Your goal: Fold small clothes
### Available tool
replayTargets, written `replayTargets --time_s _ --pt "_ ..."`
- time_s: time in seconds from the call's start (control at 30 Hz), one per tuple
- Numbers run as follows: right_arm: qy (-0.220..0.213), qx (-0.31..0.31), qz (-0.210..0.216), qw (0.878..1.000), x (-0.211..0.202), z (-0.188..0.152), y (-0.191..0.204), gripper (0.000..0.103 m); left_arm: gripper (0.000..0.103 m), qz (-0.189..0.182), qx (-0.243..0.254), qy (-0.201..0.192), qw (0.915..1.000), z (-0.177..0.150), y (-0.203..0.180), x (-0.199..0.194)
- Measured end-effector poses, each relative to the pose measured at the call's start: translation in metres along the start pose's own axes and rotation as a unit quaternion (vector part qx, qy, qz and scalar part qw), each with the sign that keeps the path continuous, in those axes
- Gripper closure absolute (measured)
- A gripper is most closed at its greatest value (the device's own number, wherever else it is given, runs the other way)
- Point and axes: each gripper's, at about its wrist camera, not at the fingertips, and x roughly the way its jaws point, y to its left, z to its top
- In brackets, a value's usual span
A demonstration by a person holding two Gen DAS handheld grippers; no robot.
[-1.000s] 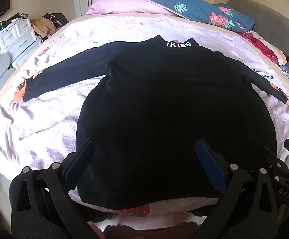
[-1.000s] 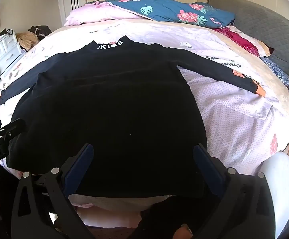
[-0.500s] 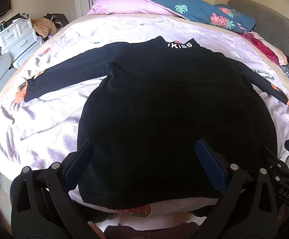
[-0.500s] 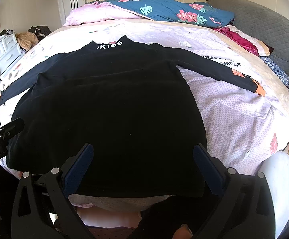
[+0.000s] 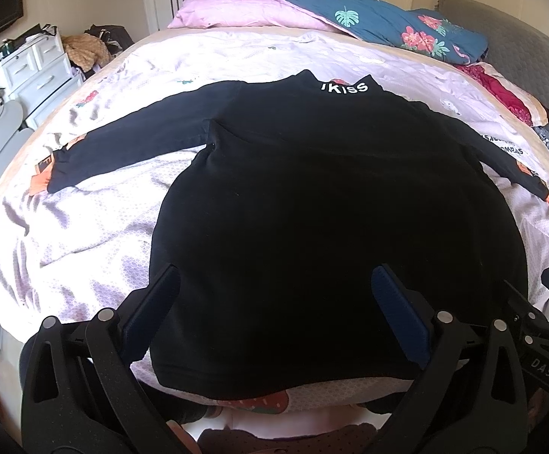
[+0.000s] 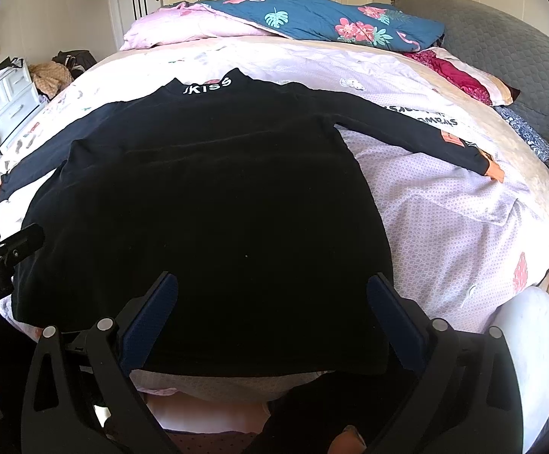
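Bedroom walls and cream wardrobe doors stand behind a wide bed with a pale lilac patterned sheet (image 5: 85,249), a folded blue floral quilt (image 6: 331,22) at its far edge and a white drawer chest (image 5: 36,72) beyond its left edge. Spread flat mid-bed lies the black long-sleeved top with white "KISS" collar lettering (image 5: 312,208): collar toward the far edge, hem at the near edge, sleeves out sideways. Over that hem, the left gripper (image 5: 274,291) and right gripper (image 6: 272,295) hover, jaws wide, holding nothing.

Left gripper (image 5: 274,304) view slightly nearer (barely); shirt (image 5: 327,204)
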Motion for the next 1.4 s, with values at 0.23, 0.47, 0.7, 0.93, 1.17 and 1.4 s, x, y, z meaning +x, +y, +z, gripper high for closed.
replayTargets --time_s 0.23,0.47,0.7,0.93,1.17,1.4 --pt "-0.001 0.000 -0.003 1.000 0.002 0.005 -0.001 0.004 0.008 0.004 0.001 0.001 1.0000 0.005 -0.002 0.004" --pt "-0.002 0.009 -0.009 1.000 0.008 0.025 -0.005 0.004 0.008 0.004 0.005 0.003 1.0000 0.023 -0.005 0.016" --pt "-0.007 0.020 -0.012 1.000 0.021 0.058 -0.009 0.004 0.008 0.003 0.000 0.004 1.0000 0.051 -0.006 0.031" --pt "-0.016 0.028 -0.014 0.999 0.038 0.096 -0.011 0.004 0.008 0.003 -0.006 0.008 0.9999 0.081 -0.008 0.048" --pt "-0.024 0.043 -0.026 0.998 0.057 0.129 -0.019 0.004 0.008 0.010 -0.006 0.010 0.9999 0.111 -0.014 0.070" --pt "-0.020 0.071 -0.037 0.997 0.078 0.152 -0.039 0.004 0.008 0.010 0.010 0.012 0.9998 0.135 -0.029 0.094"
